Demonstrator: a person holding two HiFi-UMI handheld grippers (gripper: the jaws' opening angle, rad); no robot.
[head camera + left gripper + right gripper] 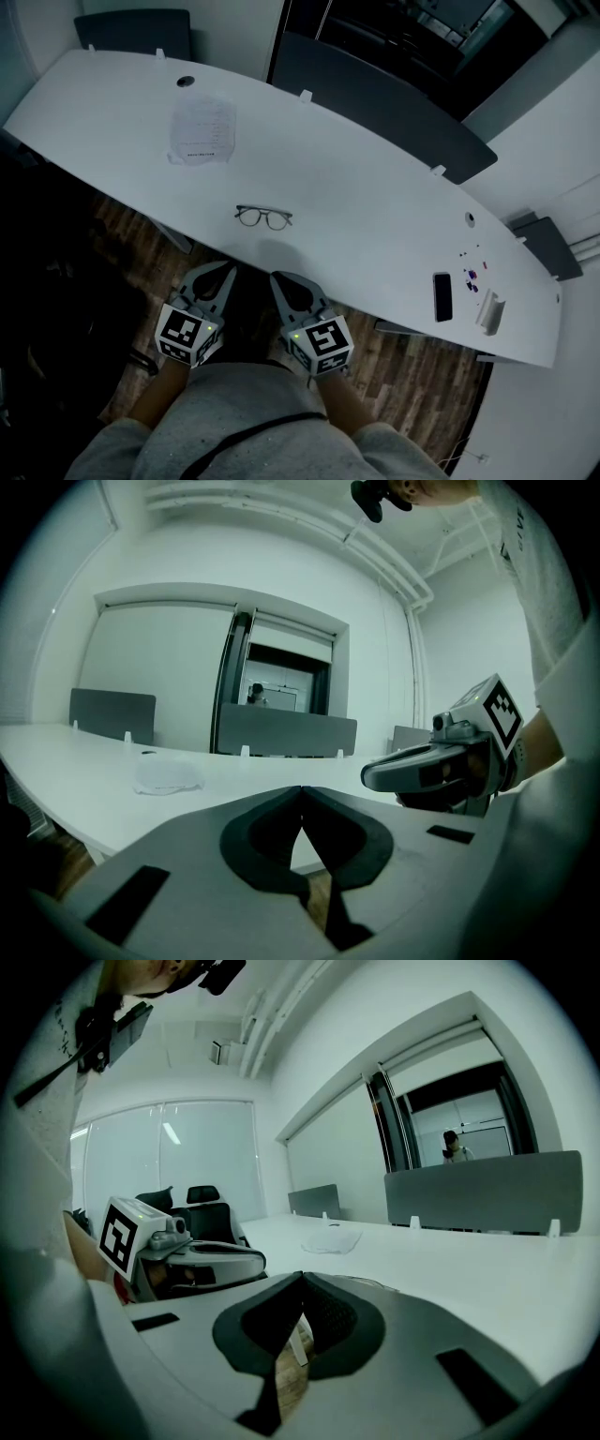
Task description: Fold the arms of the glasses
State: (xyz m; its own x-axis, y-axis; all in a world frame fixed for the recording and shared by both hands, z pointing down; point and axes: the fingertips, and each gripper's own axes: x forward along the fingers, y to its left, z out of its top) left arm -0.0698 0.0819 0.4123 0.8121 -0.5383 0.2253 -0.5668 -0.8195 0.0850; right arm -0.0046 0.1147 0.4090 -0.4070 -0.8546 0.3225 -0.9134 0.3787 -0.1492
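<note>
Glasses (263, 217) lie on table (375, 187), arms' fold too small to tell; left gripper (228, 270) and right gripper (279, 277), near glasses, clenched empty.

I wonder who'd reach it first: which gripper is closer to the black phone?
Right. The right gripper sits left of the phone in the head view; the left gripper is farther left, beyond it.
</note>
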